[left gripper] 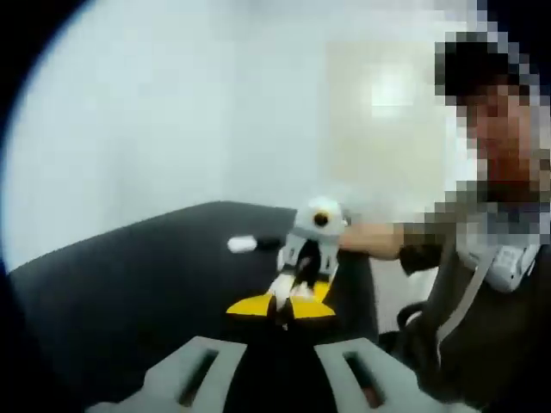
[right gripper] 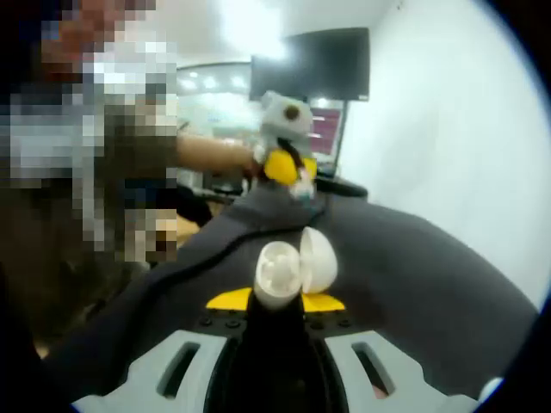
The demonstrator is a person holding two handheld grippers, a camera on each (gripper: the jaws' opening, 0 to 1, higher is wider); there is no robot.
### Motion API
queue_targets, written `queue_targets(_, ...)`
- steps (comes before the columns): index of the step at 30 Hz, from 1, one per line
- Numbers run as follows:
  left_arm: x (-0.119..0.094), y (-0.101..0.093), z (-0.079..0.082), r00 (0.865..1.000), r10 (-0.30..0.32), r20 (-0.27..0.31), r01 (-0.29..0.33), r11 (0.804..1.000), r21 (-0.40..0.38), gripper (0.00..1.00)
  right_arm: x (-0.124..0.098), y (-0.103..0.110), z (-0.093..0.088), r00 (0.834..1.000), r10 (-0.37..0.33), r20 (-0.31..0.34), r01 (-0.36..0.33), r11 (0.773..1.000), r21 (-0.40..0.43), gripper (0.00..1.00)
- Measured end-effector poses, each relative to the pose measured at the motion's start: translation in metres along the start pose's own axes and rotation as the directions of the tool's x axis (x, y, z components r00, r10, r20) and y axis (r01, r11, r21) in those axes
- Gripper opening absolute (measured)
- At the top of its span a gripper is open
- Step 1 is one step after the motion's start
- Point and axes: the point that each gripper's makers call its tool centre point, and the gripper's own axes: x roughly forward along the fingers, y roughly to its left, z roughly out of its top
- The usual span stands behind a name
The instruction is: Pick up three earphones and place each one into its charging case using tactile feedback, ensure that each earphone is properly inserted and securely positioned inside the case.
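Left gripper view: the left gripper (left gripper: 280,366) rises from the bottom edge, its 2 grey fingers (left gripper: 185,374) spread wide apart with nothing between them. Ahead on the dark table (left gripper: 112,284) the right gripper (left gripper: 288,303) comes in from the right, yellow tips pointed this way, with a person's forearm (left gripper: 374,241) behind it. A small white object (left gripper: 243,244) lies on the table just beyond that gripper; too blurred to name.

Right gripper view: the right gripper (right gripper: 275,303) clamps a white charging case (right gripper: 293,268) at its yellow tips, well above the table (right gripper: 430,275). The lid stands open and tilted right; the inside is too blurred to tell whether an earphone sits in it. Further off, the left gripper (right gripper: 288,176) faces this way with the forearm (right gripper: 215,155) behind it. A dark monitor (right gripper: 314,64) hangs at the back.
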Motion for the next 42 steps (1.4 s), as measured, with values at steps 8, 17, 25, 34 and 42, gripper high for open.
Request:
queue_targets(8,0.031,-0.006,-0.018,0.998,-0.033,-0.047,0.035,0.998,0.046,0.03,0.0,-0.001,-0.001,1.0,-0.004,-0.001,0.004,1.0,0.001,0.21)
queue_targets(17,0.039,-0.004,-0.03,0.994,-0.043,-0.1,0.049,0.997,0.066,0.03,0.0,-0.004,-0.001,1.0,-0.001,0.0,0.001,1.0,0.001,0.21)
queue_targets(25,0.04,-0.002,-0.038,0.987,-0.059,-0.147,0.074,0.992,0.098,0.03,0.001,-0.004,0.0,1.0,-0.001,0.001,0.001,1.0,0.0,0.21)
queue_targets(34,0.037,0.003,-0.033,0.99,-0.048,-0.135,0.064,0.991,0.118,0.04,0.001,-0.003,0.0,1.0,-0.001,0.001,0.001,1.0,-0.001,0.21)
queue_targets(42,0.041,0.002,-0.035,0.989,-0.046,-0.143,0.063,0.991,0.116,0.04,0.001,-0.002,0.0,1.0,-0.002,0.0,0.002,1.0,-0.002,0.21)
